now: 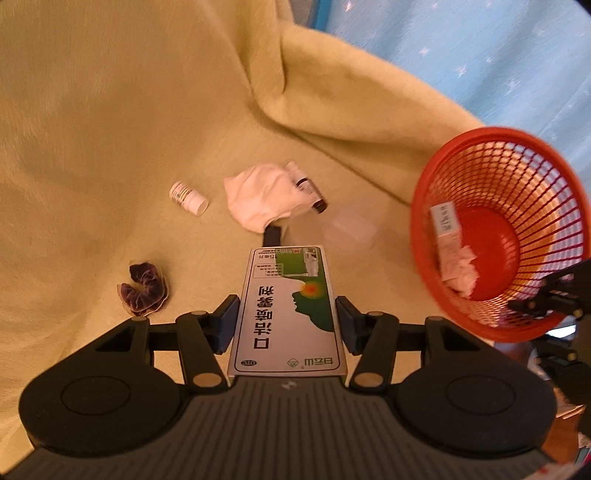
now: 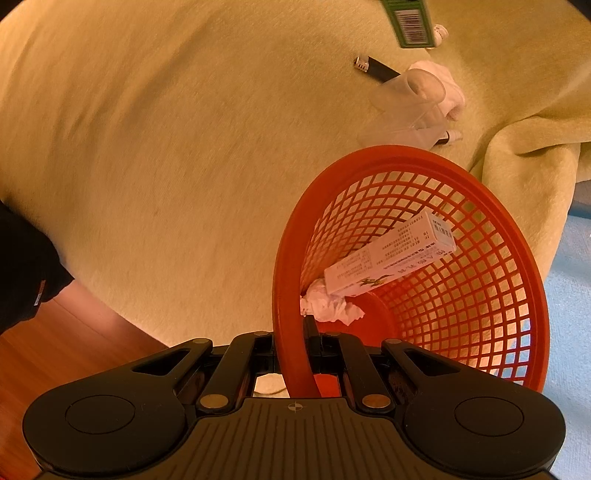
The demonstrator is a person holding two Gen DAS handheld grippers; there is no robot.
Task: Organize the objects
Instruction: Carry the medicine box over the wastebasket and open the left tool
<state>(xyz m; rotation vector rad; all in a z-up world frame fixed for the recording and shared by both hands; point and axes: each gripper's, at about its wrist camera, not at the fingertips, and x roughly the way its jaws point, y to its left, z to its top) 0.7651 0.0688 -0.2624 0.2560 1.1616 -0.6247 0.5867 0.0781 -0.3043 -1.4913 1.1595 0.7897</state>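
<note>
My left gripper [image 1: 286, 325] is shut on a green-and-white medicine box [image 1: 286, 310], held above the yellow-green blanket [image 1: 110, 129]. The same box [image 2: 408, 20] shows at the top of the right wrist view. To its right, an orange mesh basket [image 1: 436, 177] hangs tilted; my right gripper [image 2: 293, 354] is shut on the basket's rim [image 2: 288, 295]. A white box [image 2: 391, 254] and crumpled tissue [image 2: 330, 308] lie inside the basket. On the blanket lie a white pill bottle [image 1: 188, 197], a white cloth [image 1: 262, 195], a dark vial [image 1: 308, 186], a clear plastic cup [image 1: 349, 229] and a purple packet [image 1: 144, 290].
The blanket rises in a thick fold [image 1: 332, 92] at the back, with blue fabric [image 1: 480, 55] behind it. A black lighter [image 2: 376, 68] lies on the blanket. Wooden floor [image 2: 55, 350] and a dark sleeve [image 2: 22, 266] show at lower left.
</note>
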